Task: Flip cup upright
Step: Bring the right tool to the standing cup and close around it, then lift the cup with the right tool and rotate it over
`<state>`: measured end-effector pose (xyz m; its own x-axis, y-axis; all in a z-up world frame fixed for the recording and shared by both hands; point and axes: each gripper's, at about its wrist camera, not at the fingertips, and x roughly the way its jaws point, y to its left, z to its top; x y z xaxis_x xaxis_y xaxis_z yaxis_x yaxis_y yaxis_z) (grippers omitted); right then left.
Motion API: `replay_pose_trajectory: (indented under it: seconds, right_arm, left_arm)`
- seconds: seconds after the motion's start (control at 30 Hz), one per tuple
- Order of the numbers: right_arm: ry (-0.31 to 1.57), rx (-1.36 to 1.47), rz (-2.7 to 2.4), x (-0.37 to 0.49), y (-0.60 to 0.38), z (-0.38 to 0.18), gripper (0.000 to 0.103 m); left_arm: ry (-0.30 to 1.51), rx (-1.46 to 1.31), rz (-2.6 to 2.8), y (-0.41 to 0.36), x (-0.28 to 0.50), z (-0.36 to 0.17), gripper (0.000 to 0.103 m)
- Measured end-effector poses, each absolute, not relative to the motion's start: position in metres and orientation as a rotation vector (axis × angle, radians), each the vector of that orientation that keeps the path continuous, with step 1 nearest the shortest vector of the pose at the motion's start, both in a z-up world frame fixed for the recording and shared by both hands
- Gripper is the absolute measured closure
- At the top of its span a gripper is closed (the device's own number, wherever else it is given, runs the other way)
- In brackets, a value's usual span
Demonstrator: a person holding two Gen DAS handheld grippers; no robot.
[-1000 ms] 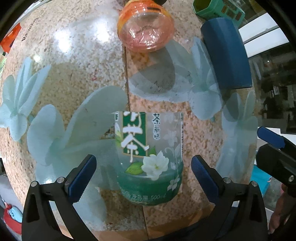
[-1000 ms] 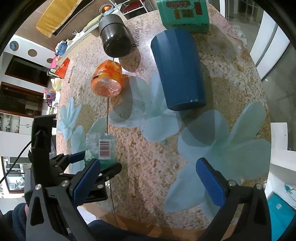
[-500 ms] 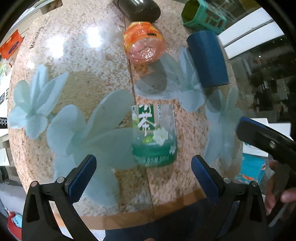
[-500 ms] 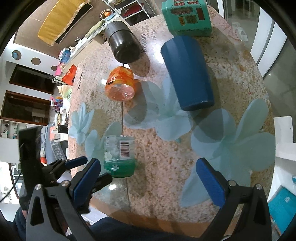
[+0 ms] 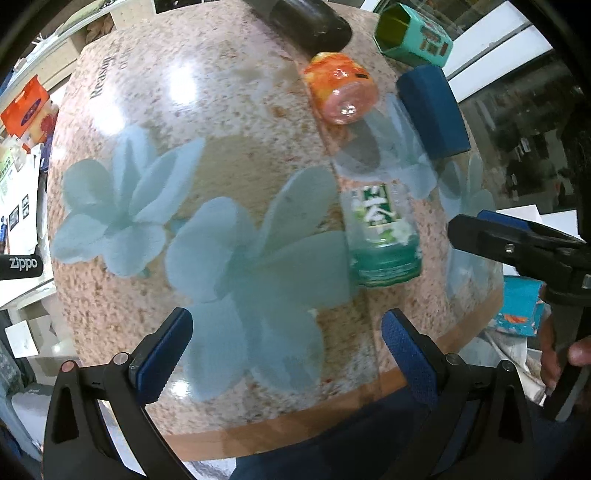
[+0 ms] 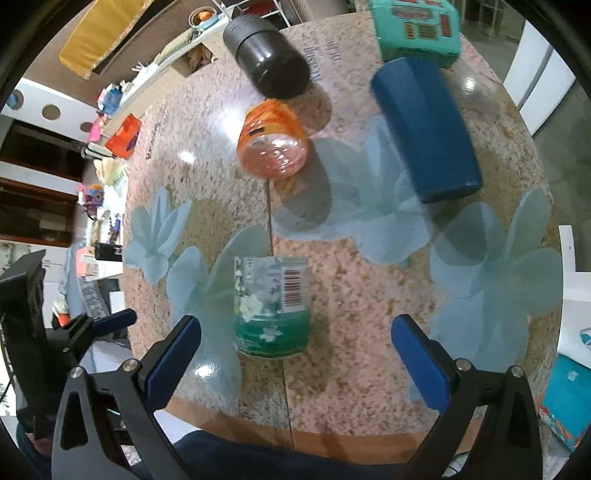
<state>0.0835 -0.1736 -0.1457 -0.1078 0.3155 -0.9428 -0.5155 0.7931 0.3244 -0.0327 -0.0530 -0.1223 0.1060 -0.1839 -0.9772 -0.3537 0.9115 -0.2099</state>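
Observation:
A clear cup with a green tea label (image 5: 382, 230) (image 6: 271, 306) stands on the speckled table with its green base toward me. A clear orange cup (image 5: 340, 88) (image 6: 271, 142) lies on its side further back. A dark blue cup (image 5: 432, 110) (image 6: 424, 125) lies on its side at the right. My left gripper (image 5: 282, 347) is open and empty, near the table's front edge, left of the green cup. My right gripper (image 6: 295, 358) is open and empty, just in front of the green cup; it also shows at the right of the left wrist view (image 5: 517, 243).
A black cylinder (image 6: 267, 61) (image 5: 306, 22) lies on its side at the back. A teal box (image 6: 415, 27) (image 5: 413, 35) sits behind the blue cup. The table's wooden front edge (image 6: 332, 439) is close to both grippers. Shelves and clutter lie off the table's left.
Both grippers have pulled back toward the table's front edge. The left one has let the green cup go and shifted left, so the cup now appears smaller and to the right.

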Motion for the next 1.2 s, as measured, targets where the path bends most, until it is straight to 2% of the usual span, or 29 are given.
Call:
replay_pose_trajectory:
  seconds: [0.6,0.93,1.0,1.13,1.2]
  right_arm:
    - [1.655,-0.357,0.601,0.083,-0.101,-0.203,0.0]
    - [1.711,-0.3,0.474,0.096,-0.105,-0.22,0.001]
    - [1.725,-0.292,0.465,0.103,-0.113,-0.225,0.012]
    - [1.762,-0.281,0.451,0.105,-0.117,-0.232,0.019]
    - [1.763,-0.279,0.453,0.104,-0.118,-0.235,0.037]
  left_arm:
    - [1.453,-0.551,0.054,0.01,-0.033,-0.16,0.0]
    - [1.474,-0.564,0.008,0.024,-0.032,-0.176,0.0]
    - [1.476,-0.563,-0.001,0.025,-0.034,-0.177,0.0]
    - [1.477,-0.563,-0.003,0.027,-0.033,-0.179,0.0]
    - [1.472,-0.576,-0.007,0.027,-0.034,-0.179,0.0]
